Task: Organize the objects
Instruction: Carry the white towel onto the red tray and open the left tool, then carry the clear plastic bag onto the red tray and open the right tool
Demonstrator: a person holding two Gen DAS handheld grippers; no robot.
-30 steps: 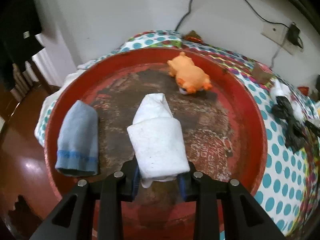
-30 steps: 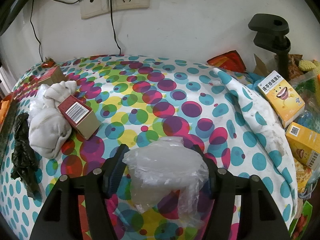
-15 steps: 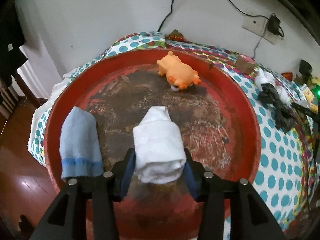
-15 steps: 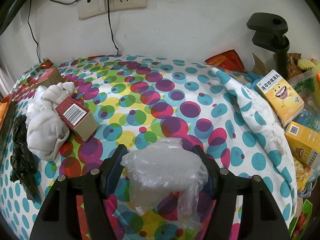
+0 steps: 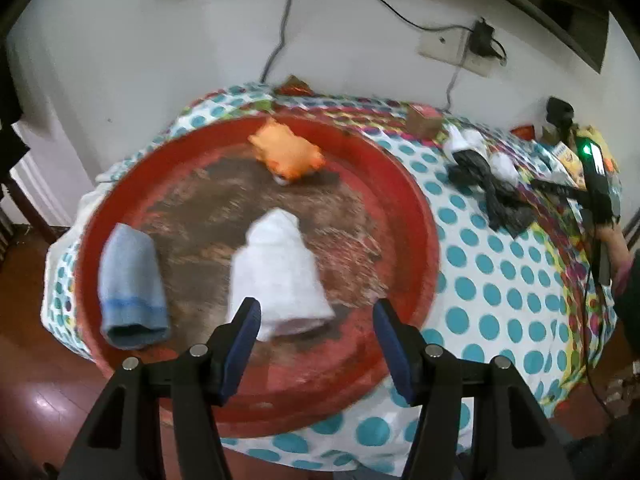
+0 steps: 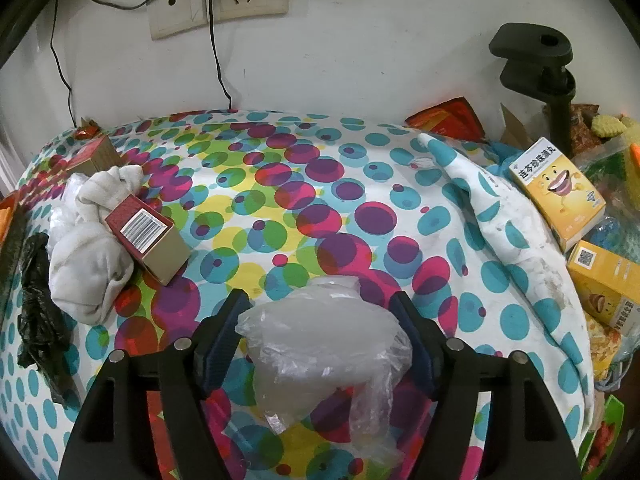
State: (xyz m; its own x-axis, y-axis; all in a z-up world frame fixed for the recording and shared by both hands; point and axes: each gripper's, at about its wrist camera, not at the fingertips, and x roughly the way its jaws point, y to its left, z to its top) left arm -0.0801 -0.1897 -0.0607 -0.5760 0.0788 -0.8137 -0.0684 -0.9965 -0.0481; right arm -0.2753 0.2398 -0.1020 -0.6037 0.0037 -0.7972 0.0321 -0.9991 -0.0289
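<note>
Cloth rolls lie on a round red tray (image 5: 420, 216) set on a table under a dotted cloth (image 6: 320, 184). The white roll (image 5: 276, 268) rests in the middle of the tray's worn floor, its near end just in front of the left gripper (image 5: 316, 336); that claw is opening, its blue pads clear of the roll on both sides, so the roll is released. Left of it, apart, lies a blue roll (image 5: 130, 284) near the tray's left rim. At the far side of the tray lies an orange toy (image 5: 288, 152). This view is blurred.

The right gripper (image 6: 324, 336) points down at the dotted cloth with a crumpled clear plastic bag (image 6: 320, 344) between its pads; the claw is opening, and the bag touches or nearly touches both pads, though I cannot tell whether they press on it. To the left on the cloth lies a rumpled white cloth (image 6: 88, 256) with a red box (image 6: 148, 236) leaning on it, and a black plastic bag (image 6: 40, 300) further left. At the right edge are two yellow boxes (image 6: 560, 188)
</note>
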